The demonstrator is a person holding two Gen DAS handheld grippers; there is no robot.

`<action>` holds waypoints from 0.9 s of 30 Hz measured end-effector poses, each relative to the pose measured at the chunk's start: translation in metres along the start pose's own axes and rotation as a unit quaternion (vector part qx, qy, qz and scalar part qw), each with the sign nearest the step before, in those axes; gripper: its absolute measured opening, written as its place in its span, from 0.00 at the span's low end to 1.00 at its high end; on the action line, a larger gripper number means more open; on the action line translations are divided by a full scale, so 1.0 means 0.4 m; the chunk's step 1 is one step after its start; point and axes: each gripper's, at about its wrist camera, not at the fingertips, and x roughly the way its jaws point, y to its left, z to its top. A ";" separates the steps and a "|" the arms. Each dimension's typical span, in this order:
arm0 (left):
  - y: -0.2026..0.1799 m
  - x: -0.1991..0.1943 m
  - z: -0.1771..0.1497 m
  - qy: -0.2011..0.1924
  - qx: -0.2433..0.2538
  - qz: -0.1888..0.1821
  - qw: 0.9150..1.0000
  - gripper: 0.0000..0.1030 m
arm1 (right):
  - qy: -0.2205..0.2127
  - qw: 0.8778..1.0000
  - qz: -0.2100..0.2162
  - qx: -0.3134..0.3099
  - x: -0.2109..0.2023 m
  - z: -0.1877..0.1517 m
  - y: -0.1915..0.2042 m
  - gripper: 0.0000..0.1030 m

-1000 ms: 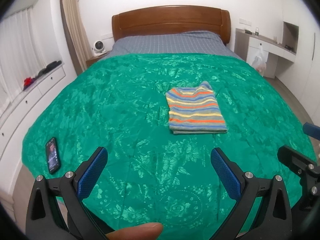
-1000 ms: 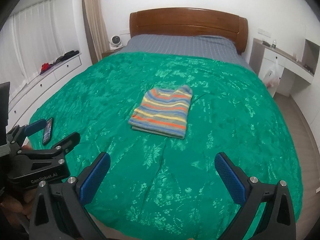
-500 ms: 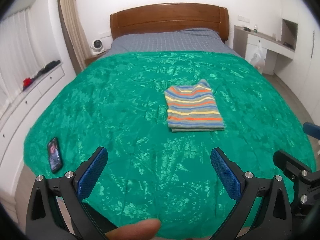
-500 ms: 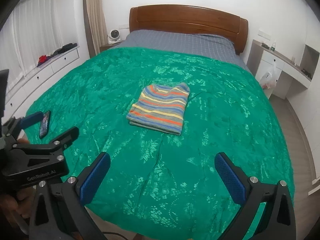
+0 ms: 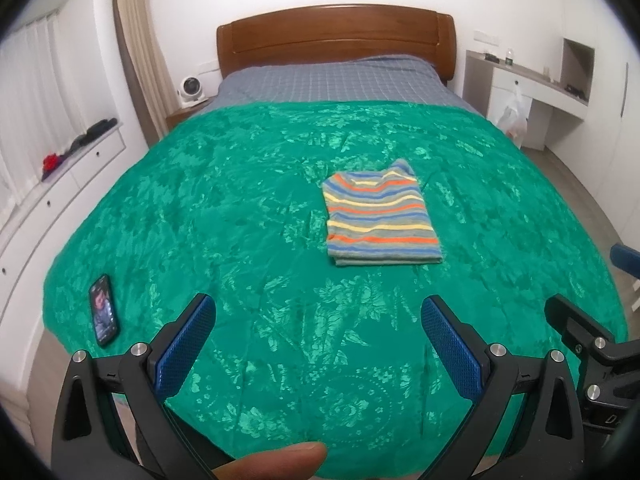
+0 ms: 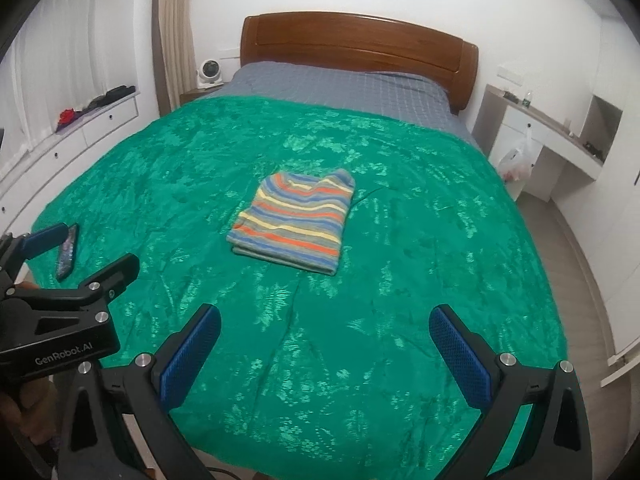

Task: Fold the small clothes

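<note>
The striped shirt (image 5: 382, 216) lies folded into a compact rectangle near the middle of the green bedspread (image 5: 248, 208), at about one o'clock from the left gripper (image 5: 316, 340) and at about eleven o'clock from the right gripper (image 6: 326, 346), well apart from both. Its layers are stacked flat with the folded edge facing the foot of the bed and the collar end pointing toward the wooden headboard (image 5: 336, 36); that squared shape suggests the fold is complete, or very nearly so. Both claws are released, blue pads spread wide with nothing between them, held above the near edge of the bed, which fits a pose of standing clear and not one of working the cloth. A fingertip (image 5: 276, 460) shows at six o'clock under the left gripper, so the person's hand is on the handle there. In the right wrist view the left gripper appears at nine o'clock, beside a smartphone (image 5: 104, 310) that rests near the left edge of the bedspread, at about ten o'clock from the left gripper. Open room is generous: bare bedspread surrounds the shirt on every side, the grey checked sheet (image 5: 332, 80) begins well beyond it toward the headboard, and the bed's right edge drops to the floor near a white desk (image 5: 532, 92). The phone is the only thing to steer around, and it sits well away from the shirt.
</note>
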 end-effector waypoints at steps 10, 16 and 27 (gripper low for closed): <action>-0.014 0.003 0.000 0.002 0.008 -0.001 1.000 1.00 | -0.002 1.000 -0.028 -0.007 0.004 -0.004 -0.006 1.00; -0.016 0.009 0.000 0.004 0.007 0.001 1.000 1.00 | -0.001 1.000 -0.030 -0.010 0.008 -0.007 -0.003 1.00; -0.014 0.015 -0.010 0.001 -0.005 0.001 1.000 1.00 | 0.006 0.999 -0.034 -0.004 0.020 -0.017 -0.017 1.00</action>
